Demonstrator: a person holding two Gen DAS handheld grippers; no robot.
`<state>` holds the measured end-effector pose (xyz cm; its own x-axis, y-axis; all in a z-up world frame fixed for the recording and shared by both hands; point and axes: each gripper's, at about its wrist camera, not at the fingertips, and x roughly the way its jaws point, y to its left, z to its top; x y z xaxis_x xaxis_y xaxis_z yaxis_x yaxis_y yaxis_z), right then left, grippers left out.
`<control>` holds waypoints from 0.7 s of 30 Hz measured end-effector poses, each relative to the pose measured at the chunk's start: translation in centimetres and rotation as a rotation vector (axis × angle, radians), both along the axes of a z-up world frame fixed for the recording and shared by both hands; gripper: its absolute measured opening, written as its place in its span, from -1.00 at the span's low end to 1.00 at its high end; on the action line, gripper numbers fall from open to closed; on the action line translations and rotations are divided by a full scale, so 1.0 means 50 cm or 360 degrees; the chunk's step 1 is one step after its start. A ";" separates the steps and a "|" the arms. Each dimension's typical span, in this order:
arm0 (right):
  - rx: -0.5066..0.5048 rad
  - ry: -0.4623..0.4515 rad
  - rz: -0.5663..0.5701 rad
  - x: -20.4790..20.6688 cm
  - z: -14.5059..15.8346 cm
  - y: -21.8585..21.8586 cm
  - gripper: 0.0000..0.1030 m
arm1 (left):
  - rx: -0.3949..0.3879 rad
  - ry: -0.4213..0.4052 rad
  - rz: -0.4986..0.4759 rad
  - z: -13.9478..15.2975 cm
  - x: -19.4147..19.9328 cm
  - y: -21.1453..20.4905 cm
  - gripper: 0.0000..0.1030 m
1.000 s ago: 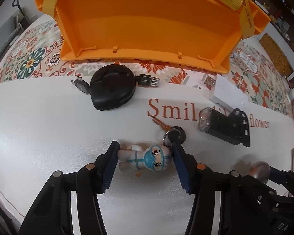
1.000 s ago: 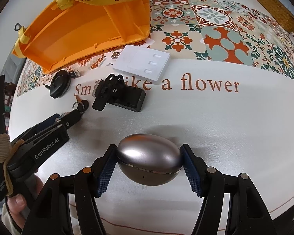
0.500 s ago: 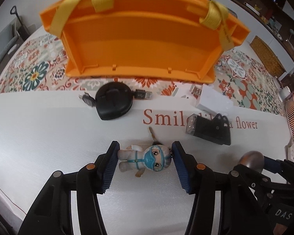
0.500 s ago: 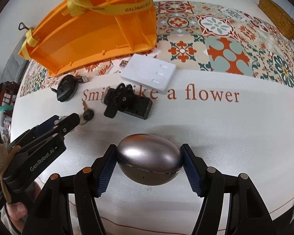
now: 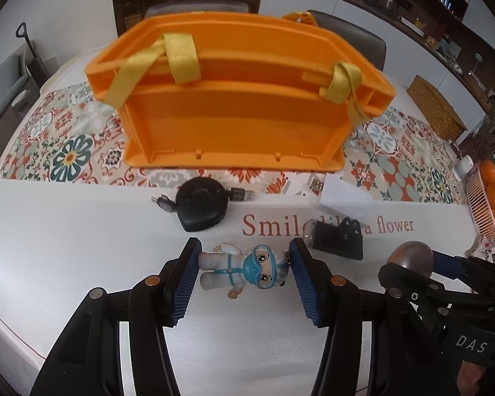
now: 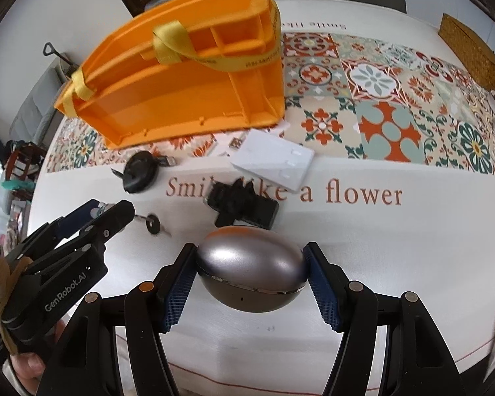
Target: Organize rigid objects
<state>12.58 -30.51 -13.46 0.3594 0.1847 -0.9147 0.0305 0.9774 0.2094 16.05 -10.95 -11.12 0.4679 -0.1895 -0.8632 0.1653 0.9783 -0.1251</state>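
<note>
My left gripper (image 5: 244, 265) is shut on a small figurine keychain (image 5: 244, 265) in a white suit and blue mask, held above the table; its key and ring (image 6: 153, 222) dangle below it. My right gripper (image 6: 249, 275) is shut on a silver egg-shaped case (image 6: 250, 272), also lifted; it also shows in the left wrist view (image 5: 411, 257). The orange caddy (image 5: 234, 105) with yellow straps stands at the back, with compartments (image 6: 194, 66) inside.
On the white table (image 5: 66, 247) lie a black retractable cable reel (image 5: 201, 208), a black clip-on device (image 5: 338, 242) and a flat white box (image 6: 274, 160). A basket of oranges (image 5: 490, 204) stands at the far right. The left gripper (image 6: 66, 247) is beside the right one.
Both grippers have risen and pulled back from the table with their objects. The figurine and its key have lifted off the table. The caddy looks farther away.
</note>
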 end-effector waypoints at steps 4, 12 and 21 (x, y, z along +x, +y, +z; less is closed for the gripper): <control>-0.0004 -0.0037 0.0006 0.007 0.021 0.010 0.28 | -0.0018 -0.0027 0.0004 0.022 0.003 0.009 0.06; -0.0002 -0.0136 0.0009 0.020 0.072 0.030 0.28 | -0.0030 -0.0130 -0.0001 0.077 0.012 0.030 0.06; 0.0004 -0.0245 0.0017 0.036 0.128 0.056 0.28 | -0.0045 -0.0233 -0.0011 0.135 0.027 0.055 0.06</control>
<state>14.39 -27.73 -7.06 0.4936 0.1914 -0.8484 -0.0123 0.9769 0.2132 17.40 -8.20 -4.37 0.5870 -0.2167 -0.7801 0.1906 0.9734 -0.1270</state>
